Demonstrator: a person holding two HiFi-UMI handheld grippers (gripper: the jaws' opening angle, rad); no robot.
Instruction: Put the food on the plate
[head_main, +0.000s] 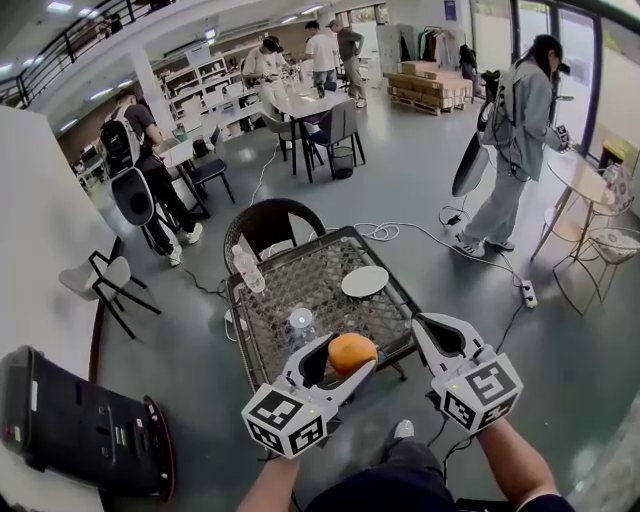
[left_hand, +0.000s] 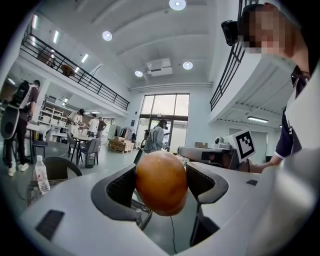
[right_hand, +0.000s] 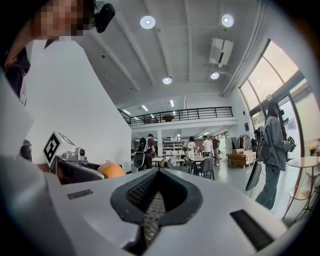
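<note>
An orange (head_main: 352, 352) hangs over the near edge of a dark mesh table (head_main: 270, 320), with my left gripper (head_main: 345, 360) shut on it. In the left gripper view the orange (left_hand: 161, 182) fills the gap between the two jaws. A round white plate (head_main: 366, 281) lies further back on the table's right side, with nothing on it. My right gripper (head_main: 422, 325) hovers by the table's near right corner, shut with nothing in it. In the right gripper view its jaws (right_hand: 157, 174) meet at the tip, and the orange (right_hand: 111, 170) shows at the left.
A clear water bottle (head_main: 247, 268) stands at the table's left edge, and another clear bottle (head_main: 301, 322) stands just beyond the orange. A wicker chair (head_main: 272, 225) is behind the table. A black case (head_main: 80, 425) lies at the left, cables and a power strip (head_main: 528, 293) at the right. People stand around.
</note>
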